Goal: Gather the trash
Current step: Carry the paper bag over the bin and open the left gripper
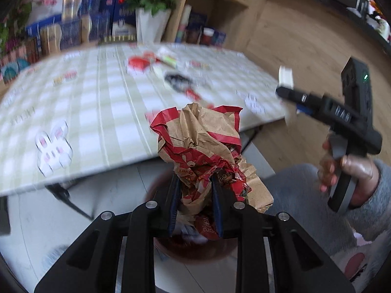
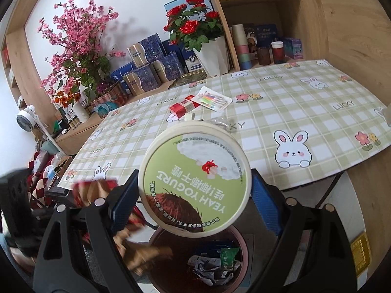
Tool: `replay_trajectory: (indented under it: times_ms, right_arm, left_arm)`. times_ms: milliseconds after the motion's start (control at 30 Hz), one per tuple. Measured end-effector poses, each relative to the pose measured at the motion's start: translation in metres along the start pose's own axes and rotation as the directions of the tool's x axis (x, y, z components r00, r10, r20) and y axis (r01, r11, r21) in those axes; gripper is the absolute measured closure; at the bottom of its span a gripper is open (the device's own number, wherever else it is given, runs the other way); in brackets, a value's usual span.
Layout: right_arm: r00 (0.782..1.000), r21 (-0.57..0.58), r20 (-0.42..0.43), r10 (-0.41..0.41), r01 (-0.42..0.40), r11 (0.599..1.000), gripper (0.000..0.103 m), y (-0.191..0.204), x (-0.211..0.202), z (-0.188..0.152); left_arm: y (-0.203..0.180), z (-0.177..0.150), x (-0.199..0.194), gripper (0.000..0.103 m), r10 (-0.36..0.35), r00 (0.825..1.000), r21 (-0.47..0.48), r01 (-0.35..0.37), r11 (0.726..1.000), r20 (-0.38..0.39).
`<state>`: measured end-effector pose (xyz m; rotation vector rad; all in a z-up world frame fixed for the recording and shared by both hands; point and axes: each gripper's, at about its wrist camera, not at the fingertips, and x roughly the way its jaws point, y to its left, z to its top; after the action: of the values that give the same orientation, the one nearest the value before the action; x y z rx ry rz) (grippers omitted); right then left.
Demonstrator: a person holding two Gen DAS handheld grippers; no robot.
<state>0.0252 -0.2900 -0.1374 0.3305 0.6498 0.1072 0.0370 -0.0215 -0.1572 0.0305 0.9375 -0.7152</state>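
Left gripper (image 1: pixel 195 202) clamped on crumpled red-and-brown paper bag (image 1: pixel 202 146), right gripper (image 2: pixel 193 195) gripping yogurt tub (image 2: pixel 195 183), both above brown trash bin (image 2: pixel 156 244). Best centred over the opening before release; bag probably offset, view blurred.

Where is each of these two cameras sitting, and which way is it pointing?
Left wrist: rides on the left gripper, looking along its fingers at the crumpled paper bag clamped there; the person's right hand shows.
Right wrist: rides on the right gripper, facing the yogurt tub it grips.
Shared: the checked table, the brown bin below, the red roses, the bag.
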Motion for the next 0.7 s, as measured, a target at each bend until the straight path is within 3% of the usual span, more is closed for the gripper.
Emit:
replay_trajectory:
  times_ms: [200, 433, 467, 600, 700]
  right_arm:
    - [1.000, 0.024, -0.004, -0.003, 0.003, 1.000, 0.018, -0.012, 0.002, -0.001]
    - [1.000, 0.064, -0.019, -0.012, 0.013, 0.998, 0.018, -0.025, 0.008, -0.006]
    - [1.000, 0.068, -0.023, -0.012, 0.014, 0.998, 0.018, -0.026, 0.009, -0.008]
    - [0.999, 0.078, -0.038, -0.015, 0.018, 0.997, 0.018, -0.028, 0.011, -0.013]
    - [0.998, 0.087, -0.053, -0.017, 0.022, 0.996, 0.018, -0.028, 0.012, -0.019]
  left_arm:
    - [0.002, -0.016, 0.039, 0.079, 0.021, 0.992, -0.010, -0.023, 1.000, -0.122]
    - [0.002, -0.015, 0.081, 0.075, 0.036, 0.970, 0.004, -0.036, 0.999, -0.240]
    - [0.001, -0.016, 0.084, 0.072, 0.036, 0.968, 0.011, -0.035, 0.999, -0.248]
    - [-0.001, -0.015, 0.081, 0.039, 0.028, 0.979, 0.014, -0.026, 1.000, -0.204]
    - [0.005, -0.009, 0.066, 0.030, 0.027, 0.993, -0.031, -0.031, 0.999, -0.118]
